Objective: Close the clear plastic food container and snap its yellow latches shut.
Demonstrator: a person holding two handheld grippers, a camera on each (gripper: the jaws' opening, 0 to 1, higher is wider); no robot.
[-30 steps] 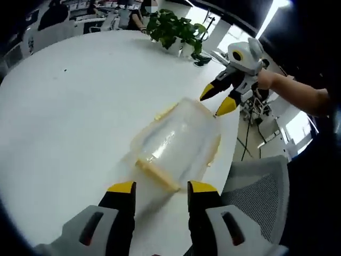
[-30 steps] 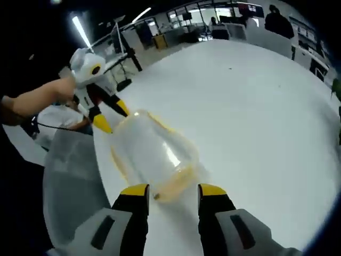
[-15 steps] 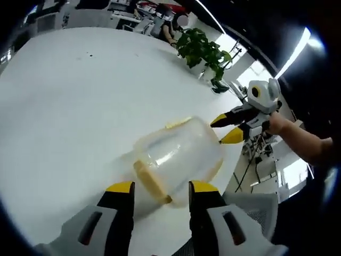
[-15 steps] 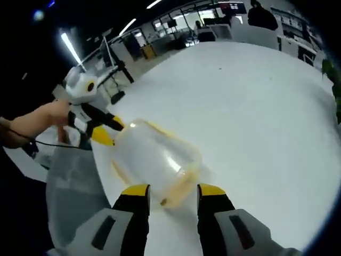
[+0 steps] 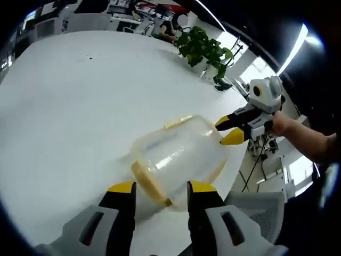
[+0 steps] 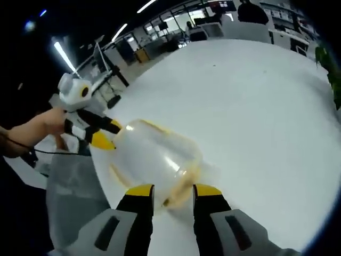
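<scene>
1. One clear plastic food container (image 5: 178, 160) sits near the edge of a white round table (image 5: 69, 106), centre of the left gripper view, its lid apparently down already.
2. You bracket it from opposite ends, likely to steady it while the latches are pressed.
3. Your left gripper (image 5: 159, 188) rises from the bottom of its view, jaws parted and grasping nothing, either side of one yellow latch (image 5: 148, 184) that looks unsnapped.
4. Your right gripper (image 6: 169, 188) stands likewise in its own view, jaws released at the container's near end, tips just beside the rim.
5. Count: one container, two grippers; two latches show plainly, a second (image 5: 178, 121) at the far side.
6. A potted plant (image 5: 205, 50) stands in the upper right of the left gripper view, well apart; a grey chair (image 6: 72, 186) sits at lower left of the right gripper view.
</scene>
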